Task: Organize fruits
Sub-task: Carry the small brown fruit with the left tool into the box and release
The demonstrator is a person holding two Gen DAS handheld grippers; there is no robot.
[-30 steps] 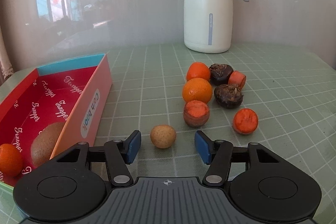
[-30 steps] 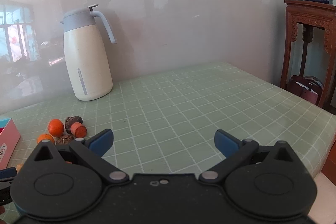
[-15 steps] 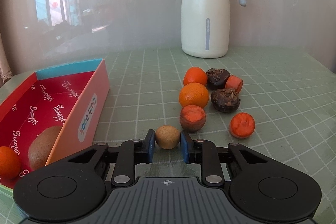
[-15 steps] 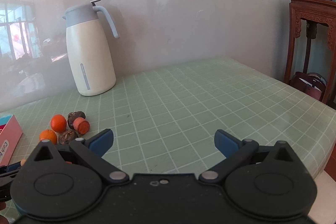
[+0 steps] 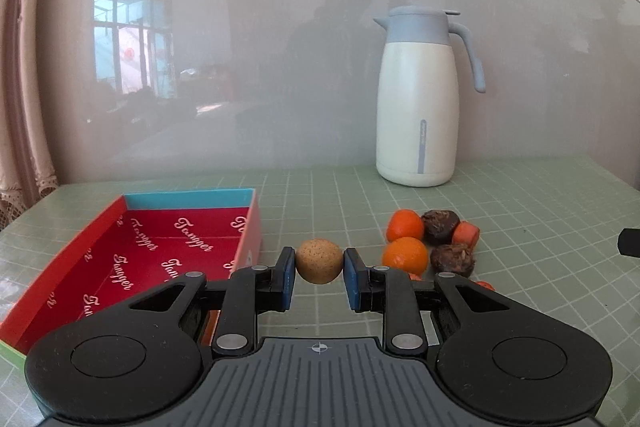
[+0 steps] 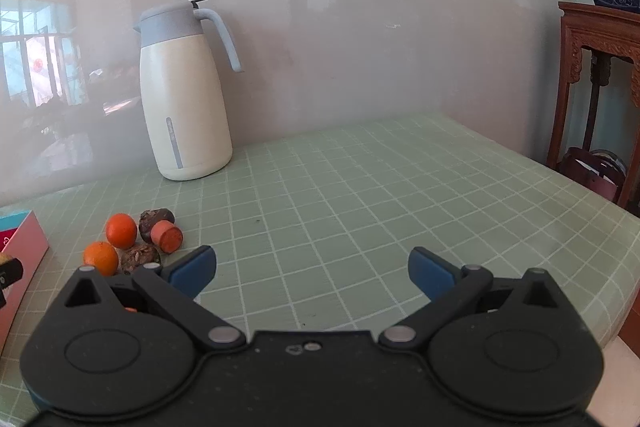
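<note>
My left gripper (image 5: 319,264) is shut on a small round tan fruit (image 5: 319,261), held above the green gridded table just right of the red box (image 5: 100,259), whose inner floor reads "Tamper". To the right lie two oranges (image 5: 404,254), two dark brown fruits (image 5: 452,259) and an orange-red piece (image 5: 466,233). In the right wrist view the same pile (image 6: 138,241) lies at the left, and my right gripper (image 6: 312,269) hangs open over bare table with nothing between its pads.
A white jug with a grey-blue lid (image 5: 418,103) stands at the back by the wall (image 6: 182,95). A carved wooden stand (image 6: 600,67) with a potted plant is past the table's right edge (image 6: 580,187).
The left jaws closed on the tan fruit, then lifted it off the table and swung left toward the red box. The right gripper stayed open and nearly still.
</note>
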